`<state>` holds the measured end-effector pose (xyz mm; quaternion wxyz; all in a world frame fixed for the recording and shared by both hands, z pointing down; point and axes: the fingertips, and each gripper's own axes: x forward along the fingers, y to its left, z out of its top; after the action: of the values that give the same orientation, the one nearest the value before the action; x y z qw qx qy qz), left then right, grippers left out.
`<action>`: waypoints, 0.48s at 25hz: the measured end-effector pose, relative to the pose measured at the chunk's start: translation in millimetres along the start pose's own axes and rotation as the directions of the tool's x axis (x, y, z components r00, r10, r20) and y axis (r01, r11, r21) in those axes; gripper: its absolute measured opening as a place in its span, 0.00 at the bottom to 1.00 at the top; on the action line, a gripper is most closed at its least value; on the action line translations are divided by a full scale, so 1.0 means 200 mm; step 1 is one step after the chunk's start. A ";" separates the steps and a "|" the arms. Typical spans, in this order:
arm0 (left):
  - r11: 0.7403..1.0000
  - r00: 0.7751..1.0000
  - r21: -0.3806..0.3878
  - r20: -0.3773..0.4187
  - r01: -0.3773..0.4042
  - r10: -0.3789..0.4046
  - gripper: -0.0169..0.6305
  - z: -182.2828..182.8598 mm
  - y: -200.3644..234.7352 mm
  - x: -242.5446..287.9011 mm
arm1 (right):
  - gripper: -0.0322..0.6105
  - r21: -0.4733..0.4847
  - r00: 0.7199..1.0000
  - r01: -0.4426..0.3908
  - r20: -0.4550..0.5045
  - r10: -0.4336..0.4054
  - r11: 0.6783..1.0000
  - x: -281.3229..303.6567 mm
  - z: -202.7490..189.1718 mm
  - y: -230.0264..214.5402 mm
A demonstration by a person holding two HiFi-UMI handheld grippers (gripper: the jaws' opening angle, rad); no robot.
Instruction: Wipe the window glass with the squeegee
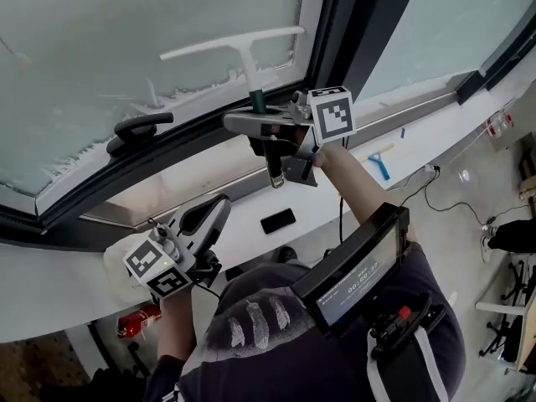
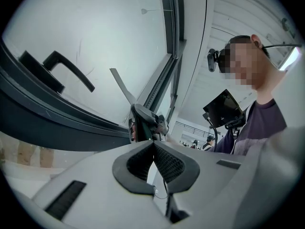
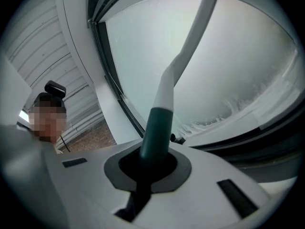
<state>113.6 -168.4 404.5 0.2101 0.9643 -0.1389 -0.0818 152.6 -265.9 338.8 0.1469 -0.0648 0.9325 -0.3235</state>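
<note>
Two handheld grippers are in view, and only one is working. The right gripper (image 3: 147, 165) has its jaws clamped on the dark green grip of the squeegee (image 3: 162, 99). The tool's white stem rises straight ahead of the jaws to a white blade (image 1: 234, 42), which appears to lie across the window glass (image 1: 100, 48). The left gripper (image 2: 153, 151) is pressed fully together with nothing between its pads, held low and well apart from the glass.

Soapy residue (image 1: 180, 90) clings along the glass edge nearest the right gripper, between it and the blade. To wipe well, the blade likely needs even pressure along its whole length, flat against the pane. It should be drawn in one steady stroke back toward the gripper, through that residue. A tilted wrist would probably lift one end and leave streaks.
</note>
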 end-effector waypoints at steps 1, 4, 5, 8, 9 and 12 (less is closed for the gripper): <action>1.000 1.000 -0.002 -0.001 0.000 0.000 0.04 0.00 0.00 0.01 | 0.05 -0.003 1.000 -0.006 -0.002 0.006 1.000 0.00 -0.01 0.01; 1.000 1.000 -0.009 0.001 0.001 -0.001 0.04 -0.01 0.00 0.02 | 0.05 0.024 1.000 -0.014 0.010 0.014 1.000 -0.01 -0.03 0.02; 1.000 1.000 -0.011 0.002 0.002 -0.002 0.04 -0.01 0.00 0.03 | 0.05 0.040 1.000 -0.011 0.016 0.011 0.999 -0.01 -0.04 0.02; 1.000 1.000 -0.012 0.003 -0.005 0.005 0.04 -0.02 0.00 0.03 | 0.05 0.055 1.000 0.014 0.009 -0.014 0.998 -0.03 -0.09 0.03; 1.000 1.000 -0.012 0.005 -0.010 0.010 0.04 -0.02 0.00 0.02 | 0.05 0.045 1.000 0.025 -0.002 -0.025 0.999 -0.04 -0.11 0.04; 0.999 1.000 -0.019 0.016 -0.026 0.026 0.04 -0.02 0.01 0.01 | 0.05 -0.003 0.998 0.056 -0.041 -0.056 0.998 -0.06 -0.16 0.08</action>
<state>115.8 -169.3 408.0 0.2188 0.9598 -0.1523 -0.0883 153.9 -231.2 356.3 0.1187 -0.0843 0.9334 -0.3279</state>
